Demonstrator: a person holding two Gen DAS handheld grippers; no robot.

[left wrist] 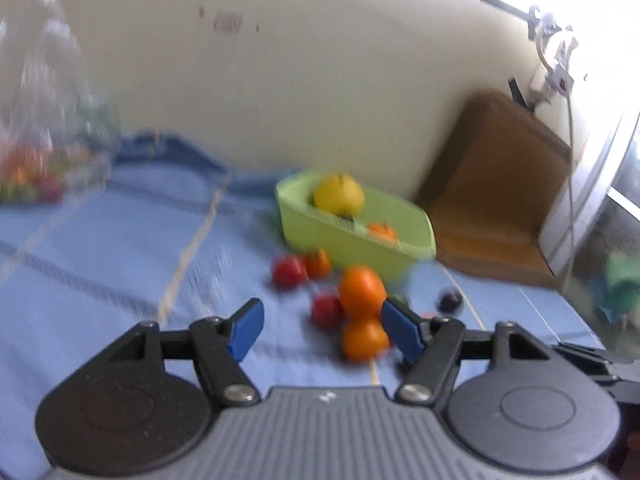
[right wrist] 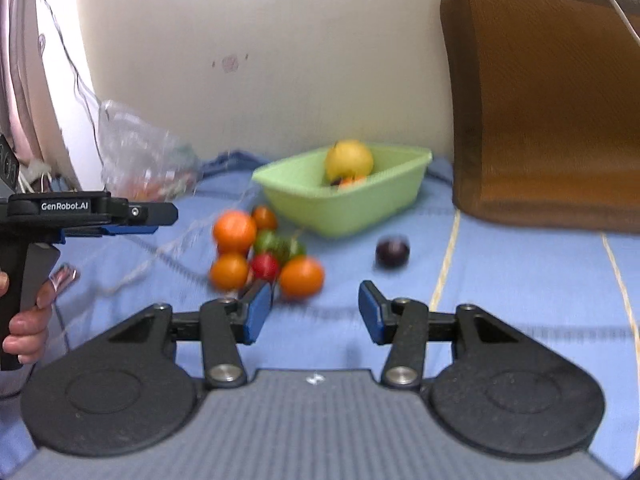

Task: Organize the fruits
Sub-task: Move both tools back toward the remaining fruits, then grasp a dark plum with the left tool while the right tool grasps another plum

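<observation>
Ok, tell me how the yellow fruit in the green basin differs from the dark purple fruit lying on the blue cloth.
The yellow fruit sits inside the green basin; the dark purple fruit lies alone on the blue cloth, apart from the fruit pile. The yellow fruit looks clearly bigger than the dark purple fruit. One is bright yellow, the other nearly black. Both are roundish, and neither is held.

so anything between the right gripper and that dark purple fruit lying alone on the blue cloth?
Nothing visible. Right gripper is open, only bare blue cloth ahead of it up to the dark purple fruit.
</observation>
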